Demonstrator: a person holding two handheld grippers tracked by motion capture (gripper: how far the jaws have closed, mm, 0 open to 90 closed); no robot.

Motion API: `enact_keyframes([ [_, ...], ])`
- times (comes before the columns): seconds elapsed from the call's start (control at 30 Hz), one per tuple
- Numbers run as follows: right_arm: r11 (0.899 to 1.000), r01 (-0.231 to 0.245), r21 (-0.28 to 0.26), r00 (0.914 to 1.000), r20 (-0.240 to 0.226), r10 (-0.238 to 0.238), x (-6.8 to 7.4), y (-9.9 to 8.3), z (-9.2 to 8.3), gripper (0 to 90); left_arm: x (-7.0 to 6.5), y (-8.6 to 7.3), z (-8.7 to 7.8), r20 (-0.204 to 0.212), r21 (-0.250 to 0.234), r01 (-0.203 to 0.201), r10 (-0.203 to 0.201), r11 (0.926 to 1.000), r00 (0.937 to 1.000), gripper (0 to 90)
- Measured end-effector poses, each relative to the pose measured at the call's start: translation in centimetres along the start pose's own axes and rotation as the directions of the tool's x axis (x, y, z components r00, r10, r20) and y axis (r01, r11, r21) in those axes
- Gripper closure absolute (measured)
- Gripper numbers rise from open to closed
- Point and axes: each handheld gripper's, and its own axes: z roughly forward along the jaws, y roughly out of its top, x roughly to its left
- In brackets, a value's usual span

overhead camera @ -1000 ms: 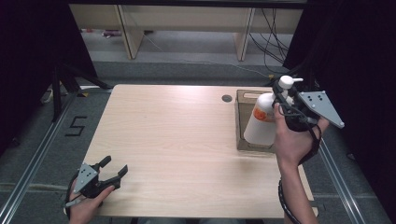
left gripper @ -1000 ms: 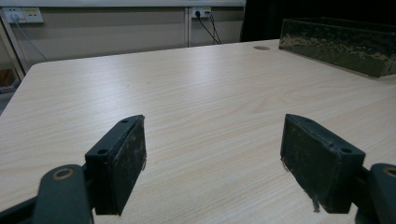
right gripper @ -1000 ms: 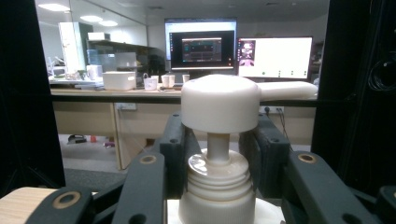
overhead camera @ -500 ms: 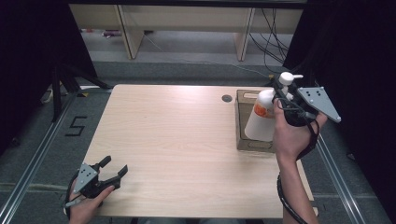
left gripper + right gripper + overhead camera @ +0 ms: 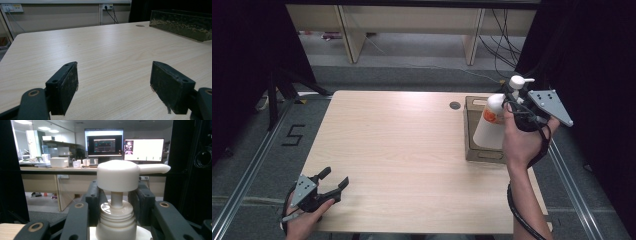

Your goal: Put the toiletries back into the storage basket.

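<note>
A white pump bottle (image 5: 490, 125) with an orange label hangs tilted over a brown open box (image 5: 484, 156) at the table's right edge. My right gripper (image 5: 513, 101) is shut on the bottle's neck, just under the pump head. In the right gripper view the pump head (image 5: 117, 175) sits above the jaws, and the right gripper (image 5: 117, 197) pinches the thin neck from both sides. My left gripper (image 5: 332, 181) rests open near the table's front left corner. In its own view the left gripper (image 5: 114, 86) has only bare tabletop between its pads.
The light wooden table (image 5: 402, 145) has a small round hole (image 5: 455, 105) near its far edge, left of the box. The dark box wall (image 5: 185, 23) stands far right in the left gripper view. Shelving and cables lie beyond the table; rails run along both sides.
The right gripper has lifted the bottle slightly higher over the box. The left gripper has not moved.
</note>
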Motion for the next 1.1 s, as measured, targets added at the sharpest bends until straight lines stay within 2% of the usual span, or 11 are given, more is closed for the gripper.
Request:
enact_keyframes([
  [0.07, 1.0, 0.011, -0.002, 0.9999, 0.0, -0.011, -0.1, 0.0, 0.2, 63.4, 0.0, 0.0, 0.0, 0.002, -0.002, -0.001, 0.001, 1.0, 1.0, 22.0],
  [0.1, 1.0, 0.005, 0.015, 1.0, 0.001, -0.005, 0.0, -0.1, 0.3, 63.4, 0.0, 0.0, 0.0, 0.003, -0.005, 0.0, 0.0, 1.0, 1.0, 22.0],
  [0.17, 1.0, 0.008, 0.004, 1.0, 0.005, -0.008, 0.0, -0.2, 0.4, 63.4, 0.0, 0.0, 0.0, 0.003, -0.006, 0.001, -0.001, 1.0, 1.0, 22.0],
  [0.47, 1.0, 0.0, 0.028, 1.0, 0.008, -0.001, 0.0, -0.8, 0.9, 63.4, 0.0, 0.0, 0.0, 0.003, -0.006, 0.001, -0.001, 1.0, 1.0, 21.9],
  [0.6, 1.0, 0.001, 0.028, 0.9999, 0.011, -0.002, -0.1, -1.0, 1.1, 63.4, 0.0, 0.0, -0.1, -0.005, 0.008, 0.001, -0.001, 1.0, 1.0, 21.9],
  [0.9, 0.999, -0.002, 0.039, 0.9999, 0.016, 0.002, -0.2, -1.5, 1.4, 63.4, 0.0, 0.0, 0.0, 0.003, -0.007, 0.002, -0.002, 1.0, 1.0, 21.9],
  [1.1, 0.999, -0.002, 0.046, 0.9999, 0.012, 0.001, -0.2, -1.7, 1.7, 63.4, 0.0, 0.0, -0.1, -0.002, 0.006, 0.001, -0.001, 1.0, 1.0, 22.0],
])
